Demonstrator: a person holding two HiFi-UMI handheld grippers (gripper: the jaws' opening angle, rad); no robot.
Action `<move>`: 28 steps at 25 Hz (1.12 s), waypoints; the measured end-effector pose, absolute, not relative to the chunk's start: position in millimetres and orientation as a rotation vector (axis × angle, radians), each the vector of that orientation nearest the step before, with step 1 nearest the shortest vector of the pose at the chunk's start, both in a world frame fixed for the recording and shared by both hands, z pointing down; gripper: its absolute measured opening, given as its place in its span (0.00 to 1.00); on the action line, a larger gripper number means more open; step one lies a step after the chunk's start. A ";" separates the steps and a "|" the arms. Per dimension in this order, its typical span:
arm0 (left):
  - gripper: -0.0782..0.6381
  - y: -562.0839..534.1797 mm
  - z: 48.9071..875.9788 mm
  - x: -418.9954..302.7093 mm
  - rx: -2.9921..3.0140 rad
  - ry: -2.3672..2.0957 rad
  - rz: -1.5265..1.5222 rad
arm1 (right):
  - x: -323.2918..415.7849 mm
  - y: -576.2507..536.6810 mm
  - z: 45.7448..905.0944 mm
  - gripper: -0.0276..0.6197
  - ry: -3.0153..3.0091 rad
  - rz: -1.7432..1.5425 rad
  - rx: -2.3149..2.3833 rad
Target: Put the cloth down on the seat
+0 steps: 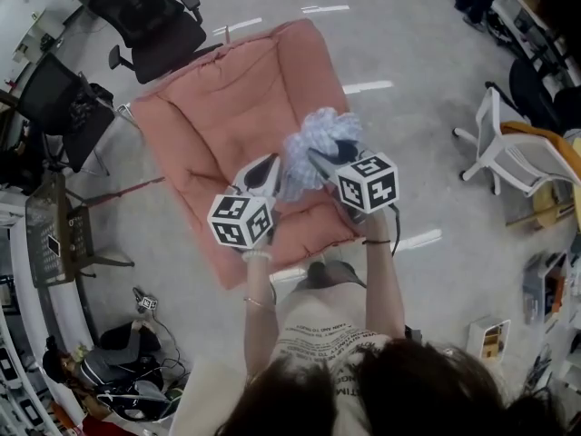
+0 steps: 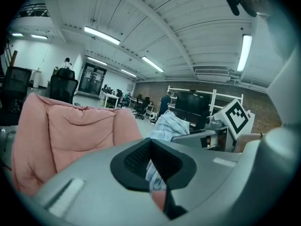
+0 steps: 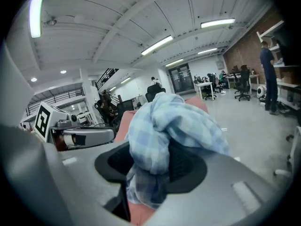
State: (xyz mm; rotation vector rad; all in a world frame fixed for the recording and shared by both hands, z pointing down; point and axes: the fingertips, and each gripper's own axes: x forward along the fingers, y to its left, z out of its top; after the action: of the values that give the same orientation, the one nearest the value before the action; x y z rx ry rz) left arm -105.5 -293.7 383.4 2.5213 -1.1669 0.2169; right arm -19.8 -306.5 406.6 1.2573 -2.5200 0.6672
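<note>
A bunched light-blue checked cloth [image 1: 313,148] hangs in the air over a pink padded seat [image 1: 218,116] that lies on the floor. My right gripper [image 1: 320,159] is shut on the cloth; in the right gripper view the cloth [image 3: 160,131] spills over and between the black pads [image 3: 188,166]. My left gripper [image 1: 270,164] meets the cloth's left edge, and a strip of cloth [image 2: 153,173] shows between its nearly touching pads [image 2: 136,157]. The rest of the bunch [image 2: 171,124] rises beyond them. The seat [image 2: 70,131] sits below and left of them.
Two black office chairs [image 1: 150,12] [image 1: 54,98] stand beyond the seat's far left corner. A white chair [image 1: 508,157] is at the right. Bags and cables [image 1: 127,375] lie at the lower left, beside a wire rack [image 1: 54,234]. A person [image 2: 165,102] stands far off.
</note>
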 end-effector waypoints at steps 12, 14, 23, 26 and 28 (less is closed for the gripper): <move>0.11 -329.1 427.1 -110.3 2.397 -1.165 0.252 | -27.5 -349.9 450.4 0.34 -2.471 0.784 1.149; 0.11 -333.8 437.4 -111.4 2.377 -1.163 0.264 | -29.7 -355.3 460.6 0.34 -2.465 0.810 1.130; 0.11 -353.9 500.0 -120.1 2.267 -1.133 0.310 | -51.9 -381.9 529.7 0.34 -2.406 0.906 1.008; 0.11 -359.4 526.1 -128.4 2.234 -1.126 0.335 | -59.5 -391.1 555.6 0.34 -2.385 0.920 0.978; 0.11 -362.4 541.4 -134.3 2.213 -1.120 0.350 | -63.9 -397.3 571.5 0.34 -2.378 0.937 0.963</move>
State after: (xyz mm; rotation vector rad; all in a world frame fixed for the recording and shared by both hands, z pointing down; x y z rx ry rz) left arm -134.3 -362.4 541.4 2.2130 -1.1202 0.3505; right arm -63.9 -397.3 571.5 0.9626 -2.3784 0.9375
